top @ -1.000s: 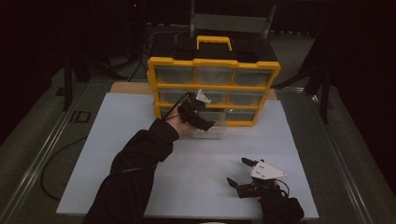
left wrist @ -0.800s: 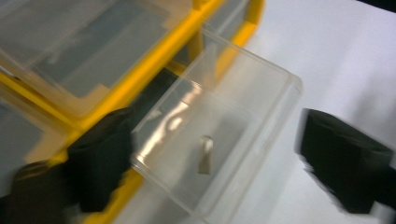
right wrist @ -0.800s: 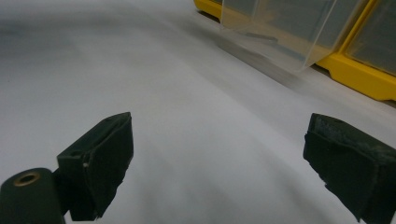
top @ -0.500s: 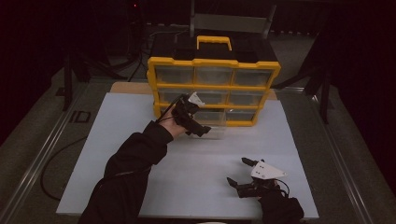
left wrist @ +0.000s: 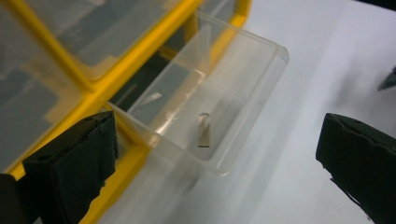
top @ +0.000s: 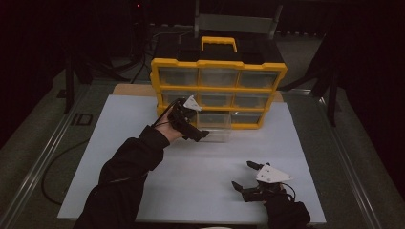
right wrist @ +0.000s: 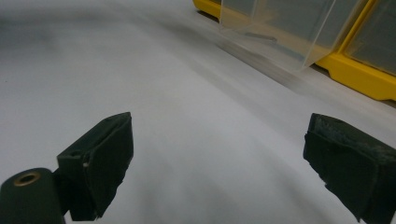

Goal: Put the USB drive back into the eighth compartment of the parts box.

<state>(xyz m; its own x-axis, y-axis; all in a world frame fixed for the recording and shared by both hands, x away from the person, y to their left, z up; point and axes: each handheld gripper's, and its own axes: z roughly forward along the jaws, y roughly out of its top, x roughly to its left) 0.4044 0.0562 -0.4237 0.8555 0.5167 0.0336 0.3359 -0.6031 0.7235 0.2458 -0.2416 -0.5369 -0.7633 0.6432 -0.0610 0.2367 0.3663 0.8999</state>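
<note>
A yellow drawer cabinet [top: 219, 71] with clear drawers stands at the back of the white tabletop [top: 124, 143]. Its bottom middle drawer [top: 217, 134] is pulled out toward me. In the left gripper view the clear drawer [left wrist: 224, 93] holds a small metal piece [left wrist: 204, 130]. My left gripper [top: 198, 133] hovers at the drawer's left front corner, open, with its jaws wide apart [left wrist: 217, 163] and nothing between them. My right gripper [top: 243, 175] rests low near the table's front right, open [right wrist: 219, 154], facing the drawer [right wrist: 280, 32] from a distance.
The cabinet has a black top with a yellow carrying handle [top: 218, 43]. A metal rail [top: 43, 157] runs along the table's left side, with a cable beside it. The surroundings are dark.
My left gripper has drifted a little left and toward me, beside the open drawer. The right gripper has stayed put.
</note>
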